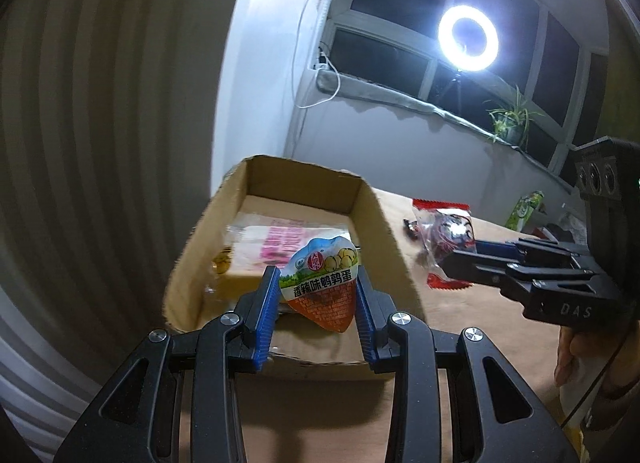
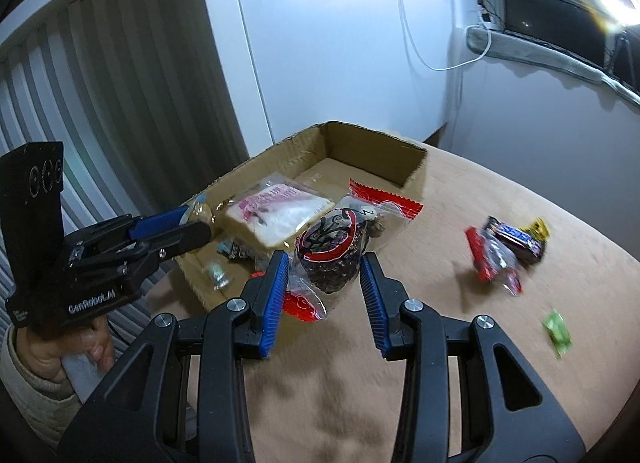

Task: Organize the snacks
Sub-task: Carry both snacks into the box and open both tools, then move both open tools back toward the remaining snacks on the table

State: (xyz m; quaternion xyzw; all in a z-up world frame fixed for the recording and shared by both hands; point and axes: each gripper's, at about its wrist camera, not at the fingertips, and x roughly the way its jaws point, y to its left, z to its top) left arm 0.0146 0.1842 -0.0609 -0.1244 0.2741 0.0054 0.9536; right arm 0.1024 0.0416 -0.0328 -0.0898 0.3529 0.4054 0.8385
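My left gripper [image 1: 318,283] is shut on a small quail-egg packet [image 1: 320,283] with an orange base, held above the near wall of the open cardboard box [image 1: 384,223]. A pink-printed bread bag [image 1: 272,243] lies inside the box. In the right wrist view my right gripper [image 2: 326,267] is shut on a clear bag with red ends and dark snacks [image 2: 332,251], held beside the box [image 2: 412,171]. The left gripper [image 2: 188,227] shows at the left of that view and the right gripper [image 1: 460,259] at the right of the left wrist view.
On the brown table [image 2: 520,343] lie a red-and-clear packet [image 2: 494,263], a dark chocolate bar [image 2: 516,241] and a small green candy [image 2: 556,333]. A green packet [image 1: 524,209] stands farther back. A ring light [image 1: 468,37] and a potted plant [image 1: 510,123] stand at the window.
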